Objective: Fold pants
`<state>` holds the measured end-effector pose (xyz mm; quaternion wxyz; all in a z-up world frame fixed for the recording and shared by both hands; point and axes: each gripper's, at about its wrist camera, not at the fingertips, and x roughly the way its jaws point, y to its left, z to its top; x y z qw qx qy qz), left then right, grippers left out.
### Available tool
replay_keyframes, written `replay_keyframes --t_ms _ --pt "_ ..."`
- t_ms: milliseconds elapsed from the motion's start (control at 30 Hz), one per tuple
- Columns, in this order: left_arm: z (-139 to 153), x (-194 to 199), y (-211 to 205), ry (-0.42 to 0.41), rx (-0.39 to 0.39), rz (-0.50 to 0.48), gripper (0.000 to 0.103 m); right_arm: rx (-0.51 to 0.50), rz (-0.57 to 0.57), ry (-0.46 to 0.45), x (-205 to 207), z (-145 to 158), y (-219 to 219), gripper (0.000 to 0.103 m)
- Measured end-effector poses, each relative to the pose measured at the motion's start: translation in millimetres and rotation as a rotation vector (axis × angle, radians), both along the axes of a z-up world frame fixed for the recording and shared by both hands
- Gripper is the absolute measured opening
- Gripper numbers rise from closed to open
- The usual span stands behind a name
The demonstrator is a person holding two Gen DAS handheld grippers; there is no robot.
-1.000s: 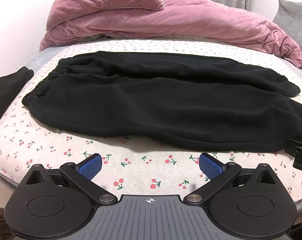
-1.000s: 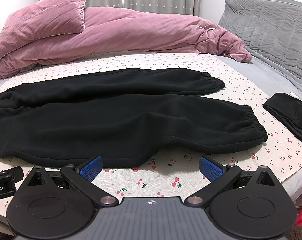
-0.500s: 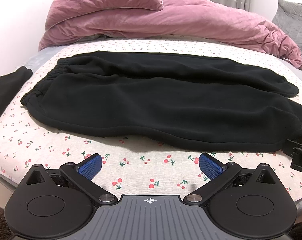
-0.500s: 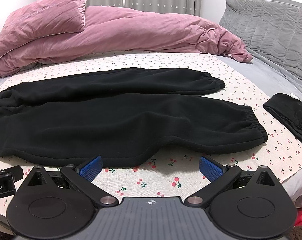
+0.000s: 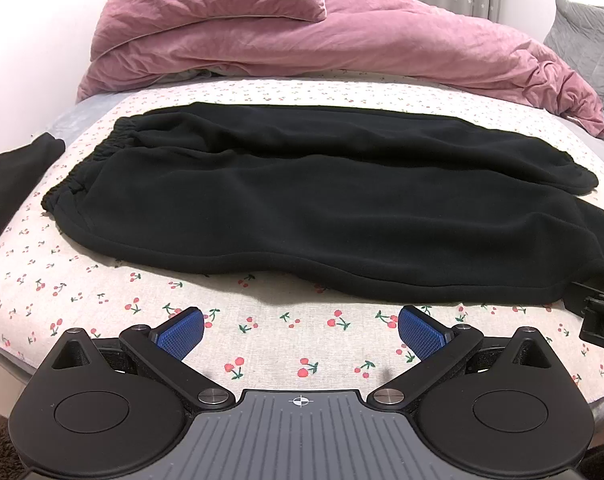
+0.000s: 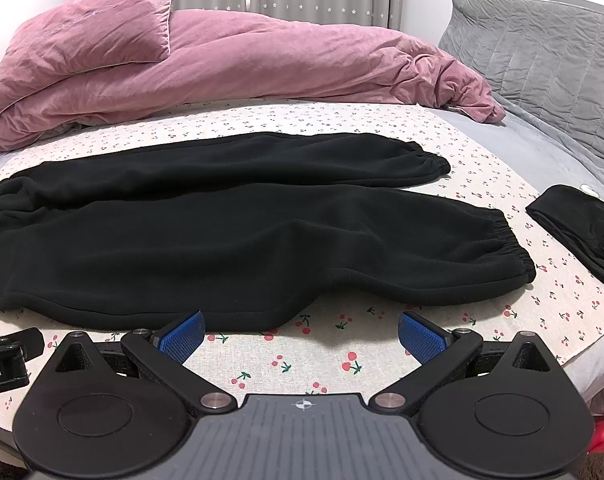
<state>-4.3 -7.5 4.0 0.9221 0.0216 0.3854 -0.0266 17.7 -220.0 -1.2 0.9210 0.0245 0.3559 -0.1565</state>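
Lying flat, black pants [image 5: 310,204] (elastic cuffs), unfolded

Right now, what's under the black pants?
The black pants lie flat on the cherry-print sheet, which shows all around them. Whatever sits beneath the fabric is covered; no bulges suggest anything there.

- Pants [image 5: 302,200] lie flat across the bed sheet [image 5: 261,328], waistband left, cuffs right.
- Duvet [image 6: 261,68] heaped on the far side, pillow [image 6: 93,28] on top.
- Folded garment [image 6: 578,232] lies right of the cuffs.
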Motion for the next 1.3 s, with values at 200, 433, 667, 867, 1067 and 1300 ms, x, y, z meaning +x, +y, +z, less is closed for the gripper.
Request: replay_keyframes --t_ms 200,433,667,867,1067,1300 --pt "-0.7 -0.4 0.9 0.002 0.001 -0.003 0.103 0.000 0.000 0.001 -0.3 -0.1 0.1 0.103" --pt "-0.8 -0.4 0.9 0.002 0.000 -0.002 0.103 -0.004 0.003 0.004 -0.4 -1.3 1.0 0.103" --pt "-5.1 3.1 2.7 0.014 -0.001 0.002 0.103 -0.007 0.002 0.012 0.7 -3.1 0.6 0.103" --pt "-7.7 3.9 5.0 0.021 -0.003 0.007 0.103 -0.007 0.024 0.010 0.0 -3.3 0.6 0.103" --pt "-6.3 4.0 12.3 0.007 0.007 0.007 0.103 -0.013 0.051 -0.025 -4.9 2.6 -7.3 0.103" --pt "-4.4 13.7 36.9 -0.024 0.021 -0.023 0.103 0.012 0.076 -0.054 -5.2 14.4 -35.0 0.103"
